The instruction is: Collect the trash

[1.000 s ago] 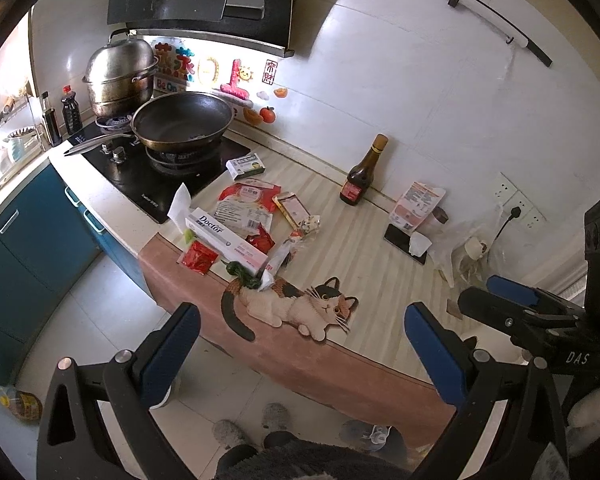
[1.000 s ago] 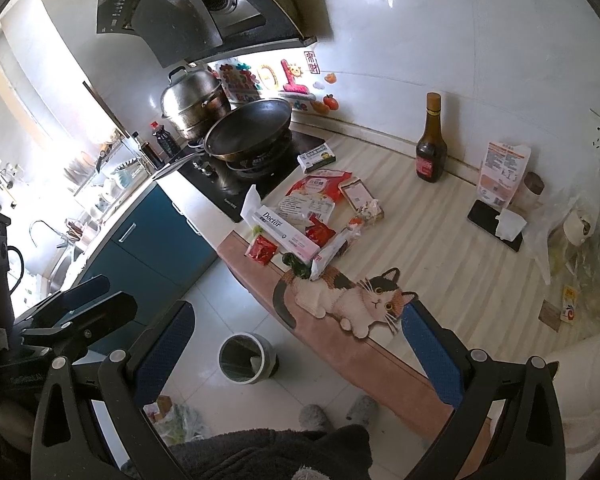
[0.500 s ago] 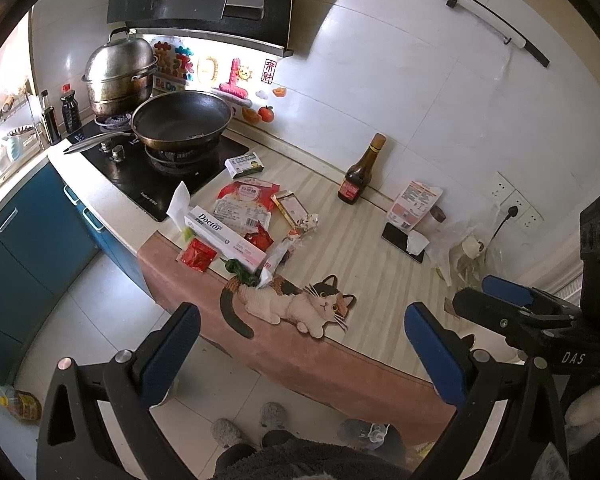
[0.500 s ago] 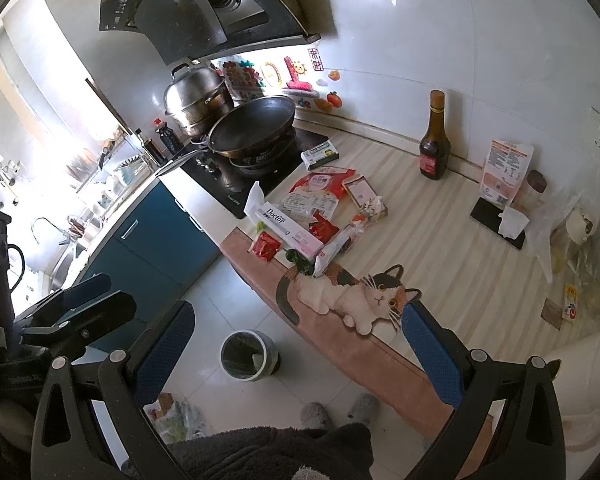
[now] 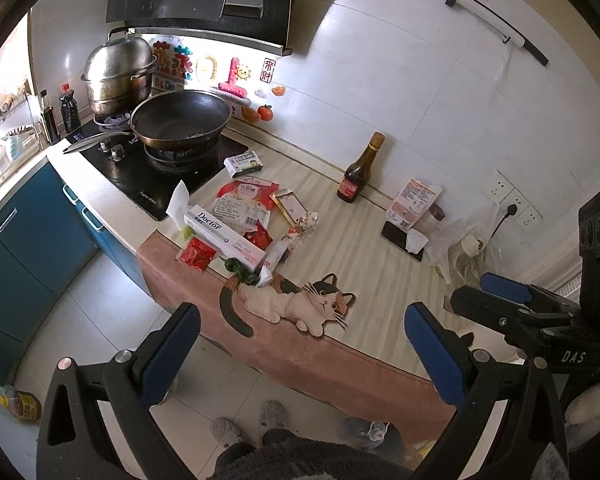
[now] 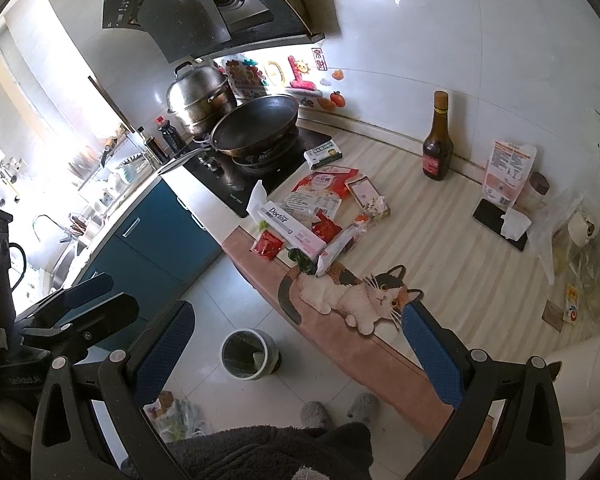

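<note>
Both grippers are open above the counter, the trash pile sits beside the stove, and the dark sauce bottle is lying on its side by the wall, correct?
Not quite: the dark sauce bottle stands upright by the wall, as the right wrist view shows. The left gripper and right gripper are open, and the trash pile sits beside the stove.

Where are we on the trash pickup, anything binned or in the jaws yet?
Nothing looks collected. Both grippers, left and right, hang open and empty, back from the counter. The wrappers, the Doctor box and the red sachet all lie on the mat. The bin on the floor looks nearly empty. The whole pile is left.
</note>
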Tool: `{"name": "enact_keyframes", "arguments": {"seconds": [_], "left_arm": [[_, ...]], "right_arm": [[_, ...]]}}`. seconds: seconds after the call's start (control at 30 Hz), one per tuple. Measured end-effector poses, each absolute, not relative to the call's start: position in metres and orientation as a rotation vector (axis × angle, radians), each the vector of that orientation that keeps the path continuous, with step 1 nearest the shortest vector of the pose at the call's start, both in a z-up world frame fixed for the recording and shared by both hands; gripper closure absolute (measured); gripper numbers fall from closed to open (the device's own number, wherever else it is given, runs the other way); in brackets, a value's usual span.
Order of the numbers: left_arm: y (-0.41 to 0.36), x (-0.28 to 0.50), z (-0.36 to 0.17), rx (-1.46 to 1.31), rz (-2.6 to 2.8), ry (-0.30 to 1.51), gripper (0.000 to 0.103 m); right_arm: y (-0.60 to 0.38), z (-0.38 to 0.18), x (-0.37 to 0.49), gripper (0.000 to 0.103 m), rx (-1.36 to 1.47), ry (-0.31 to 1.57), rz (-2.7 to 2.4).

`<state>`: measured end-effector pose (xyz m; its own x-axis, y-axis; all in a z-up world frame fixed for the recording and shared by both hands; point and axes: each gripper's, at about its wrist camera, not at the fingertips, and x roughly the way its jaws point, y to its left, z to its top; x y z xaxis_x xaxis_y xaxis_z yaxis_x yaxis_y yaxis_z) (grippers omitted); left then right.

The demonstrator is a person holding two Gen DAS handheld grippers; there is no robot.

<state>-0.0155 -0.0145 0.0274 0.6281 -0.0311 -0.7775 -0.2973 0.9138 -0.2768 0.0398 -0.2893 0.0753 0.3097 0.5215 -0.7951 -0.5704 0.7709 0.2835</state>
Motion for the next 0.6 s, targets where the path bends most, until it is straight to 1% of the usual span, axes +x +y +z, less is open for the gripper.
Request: {"name": "enact_keyframes", "arguments": {"seconds": [0.6], "left_arm": [[-0.0143,-0.0173,0.0259,-0.4,0.159,0.886,0.0]], "right_arm": [[-0.2878,0.0751,0.0377,0.0,-0.054,1.026,0.724]]}}
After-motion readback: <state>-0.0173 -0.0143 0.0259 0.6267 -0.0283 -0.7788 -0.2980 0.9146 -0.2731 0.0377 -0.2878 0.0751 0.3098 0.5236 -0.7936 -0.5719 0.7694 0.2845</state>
